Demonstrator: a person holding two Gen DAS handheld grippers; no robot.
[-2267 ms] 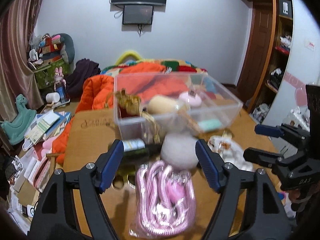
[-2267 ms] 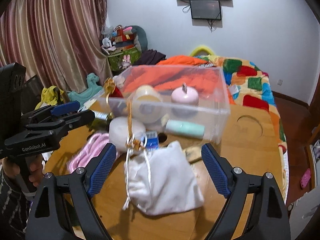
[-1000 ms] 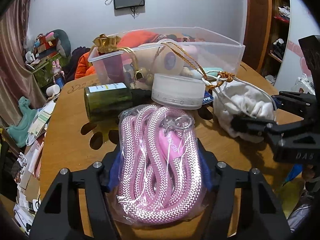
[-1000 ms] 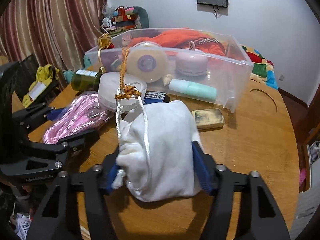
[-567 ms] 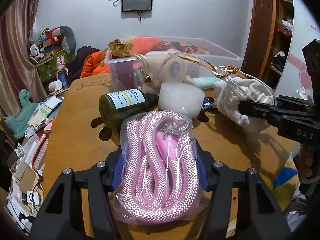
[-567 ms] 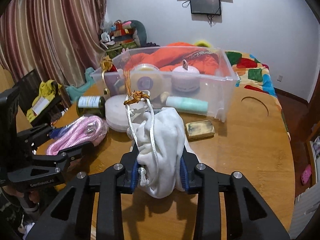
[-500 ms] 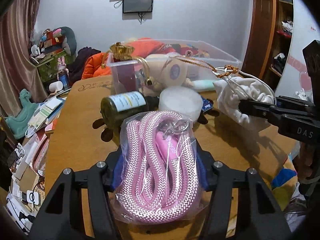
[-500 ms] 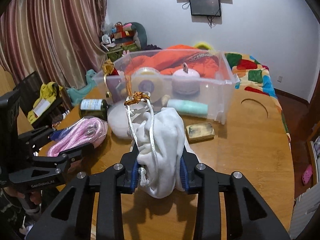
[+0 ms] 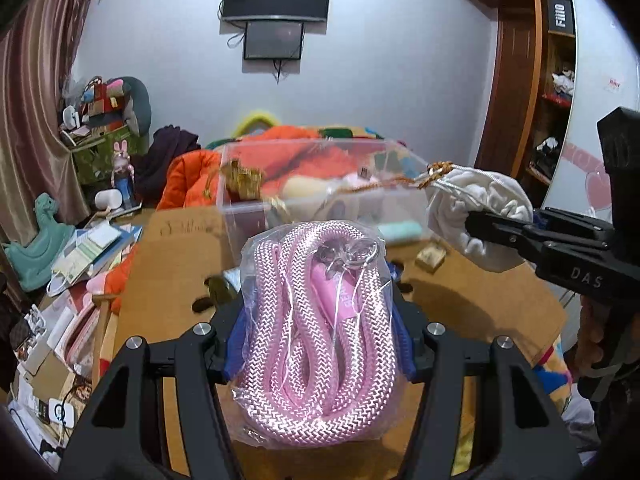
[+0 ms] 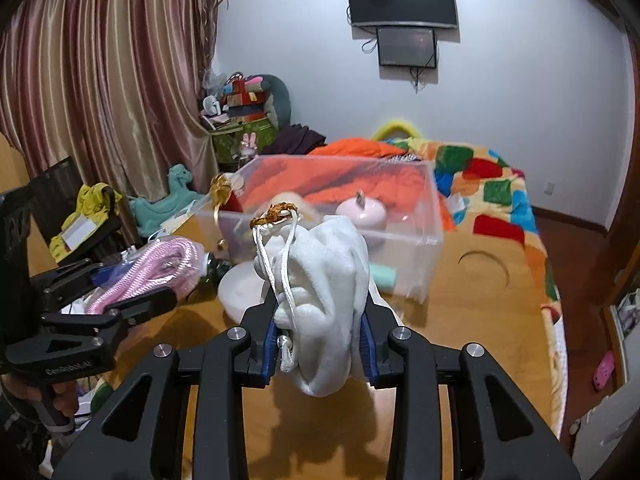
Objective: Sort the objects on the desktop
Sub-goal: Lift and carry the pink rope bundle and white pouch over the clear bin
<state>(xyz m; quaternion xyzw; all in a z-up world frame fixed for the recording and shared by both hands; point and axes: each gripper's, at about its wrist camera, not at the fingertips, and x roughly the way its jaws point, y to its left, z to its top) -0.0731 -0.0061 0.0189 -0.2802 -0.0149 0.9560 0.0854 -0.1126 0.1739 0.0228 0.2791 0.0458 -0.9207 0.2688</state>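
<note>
A coil of pink rope in a clear plastic bag (image 9: pixel 316 320) hangs above the wooden table, with my left gripper (image 9: pixel 318 344) shut on its sides. My right gripper (image 10: pixel 320 338) is shut on a white drawstring pouch (image 10: pixel 324 300), also lifted off the table. The pouch's white cords end in a gold knot (image 10: pixel 276 214). Seen from the left wrist, the pouch (image 9: pixel 476 216) sits at the right in the other gripper's black jaws. Seen from the right wrist, the rope bag (image 10: pixel 152 268) is at the left. Behind both stands a clear plastic bin (image 10: pixel 420 236) holding several items.
On the round wooden table (image 10: pixel 480 320) lie a white round puff (image 10: pixel 244 290), a dark green bottle, a mint tube (image 10: pixel 384 276) and a small brown block (image 9: pixel 432 256). Papers and clutter (image 9: pixel 80 248) crowd the left side. A bed with orange and patchwork covers (image 10: pixel 492 188) lies beyond.
Both grippers have risen with their loads: the rope bag and the pouch left the table. The right jaws had squeezed the pouch narrower about a second ago. The bin now appears lower and farther.
</note>
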